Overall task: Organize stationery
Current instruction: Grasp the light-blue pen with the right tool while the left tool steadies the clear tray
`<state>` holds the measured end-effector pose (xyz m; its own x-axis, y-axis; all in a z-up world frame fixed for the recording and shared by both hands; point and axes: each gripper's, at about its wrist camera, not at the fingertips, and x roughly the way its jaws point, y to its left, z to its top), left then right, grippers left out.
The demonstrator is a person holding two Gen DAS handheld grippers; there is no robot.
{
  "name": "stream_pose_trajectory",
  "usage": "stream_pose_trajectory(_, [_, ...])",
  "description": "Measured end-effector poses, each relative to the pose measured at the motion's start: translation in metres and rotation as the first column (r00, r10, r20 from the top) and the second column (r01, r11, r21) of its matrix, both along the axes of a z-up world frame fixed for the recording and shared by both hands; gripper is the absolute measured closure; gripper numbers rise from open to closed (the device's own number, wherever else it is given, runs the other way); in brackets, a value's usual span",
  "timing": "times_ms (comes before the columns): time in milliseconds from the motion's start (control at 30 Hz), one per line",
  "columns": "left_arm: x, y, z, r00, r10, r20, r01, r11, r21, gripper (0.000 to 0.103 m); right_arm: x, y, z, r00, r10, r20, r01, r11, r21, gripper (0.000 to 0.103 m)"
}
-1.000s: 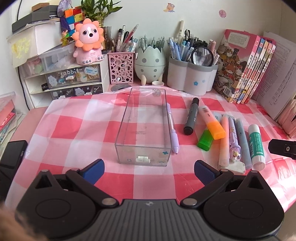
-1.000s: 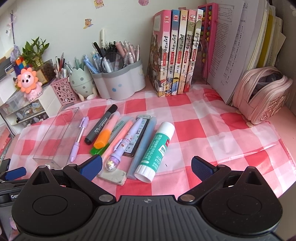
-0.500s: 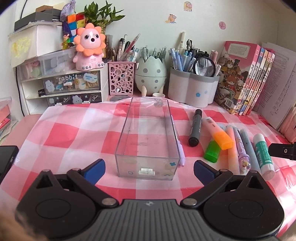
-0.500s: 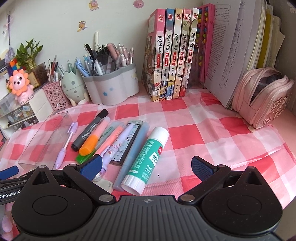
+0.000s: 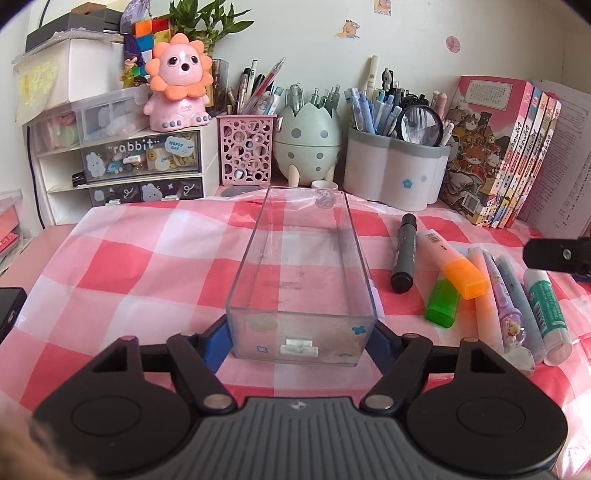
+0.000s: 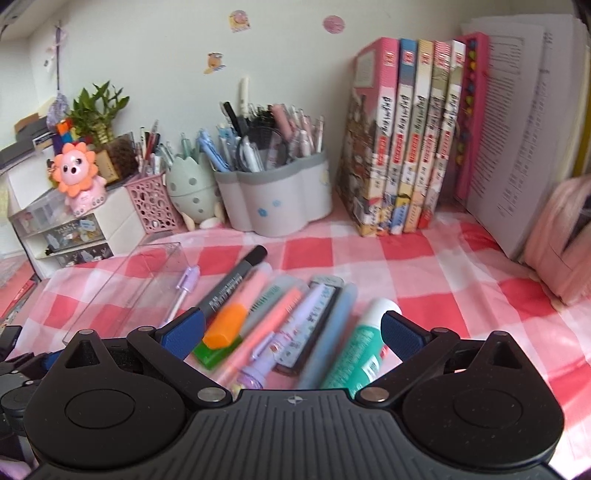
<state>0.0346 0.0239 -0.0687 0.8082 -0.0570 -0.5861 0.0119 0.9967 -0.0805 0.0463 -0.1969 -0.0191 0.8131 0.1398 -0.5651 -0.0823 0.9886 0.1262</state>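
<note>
You are working at a home study desk, likely a child's. A pink checked tablecloth (image 5: 155, 266) is covering it, cartoon stickers (image 5: 349, 28) are dotting the wall, a pink lion toy (image 5: 179, 83) is sitting on small "rabbit" drawers (image 5: 142, 157), and pen holders (image 5: 395, 173) are standing beside 5 upright books (image 6: 404, 136).

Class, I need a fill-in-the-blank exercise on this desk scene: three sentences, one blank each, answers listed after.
1. The left hand-held gripper is shut on the near end of the clear ____.
2. The clear box has ____ pens inside it.
3. The cap of the highlighter lying across the green one is ____.

Missing words: box; no; orange
</note>
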Motion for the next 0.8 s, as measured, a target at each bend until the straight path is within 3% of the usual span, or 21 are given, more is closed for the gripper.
stream_pose_trajectory(100, [0.0,0.001,-0.001,1.0,-0.008,0.008,0.008,1.0,0.002,0.054,0.01,-0.003,-0.001,1.0,0.015,0.013,-0.015,0.999,0.03,0.014])
stream_pose_trajectory(233, [-0.001,0.001,-0.001,1.0,-0.013,0.013,0.013,1.0,0.003,0.054,0.028,-0.012,-0.008,0.999,0.007,-0.037,-0.003,0.995,0.101,0.042])
stream_pose_trajectory(267, [-0.001,0.002,-0.001,1.0,-0.014,0.014,0.014,1.0,0.003,0.054,0.031,-0.014,-0.011,0.999,0.004,-0.054,0.002,0.993,0.114,0.044])
stream_pose_trajectory(433, [-0.002,0.003,-0.002,1.0,-0.019,0.018,0.019,1.0,0.002,0.054,0.036,-0.018,-0.021,0.991,-0.024,-0.135,0.037,0.995,0.096,0.062])
stream_pose_trajectory(533, [-0.003,0.003,-0.002,0.999,-0.026,0.024,0.026,1.0,0.007,0.054,0.035,-0.021,-0.022,0.986,-0.035,-0.163,0.046,0.997,0.067,0.065])
stream_pose_trajectory(667, [-0.005,0.005,-0.003,0.999,-0.041,0.033,0.04,0.999,0.009,0.054,0.037,-0.021,-0.021,0.978,-0.067,-0.199,0.058,0.997,-0.046,0.066])
stream_pose_trajectory(800, [-0.006,0.007,-0.004,0.997,-0.057,0.045,0.056,0.998,0.011,0.054,0.041,-0.024,-0.02,0.971,-0.046,-0.234,0.039,0.999,-0.035,0.066])
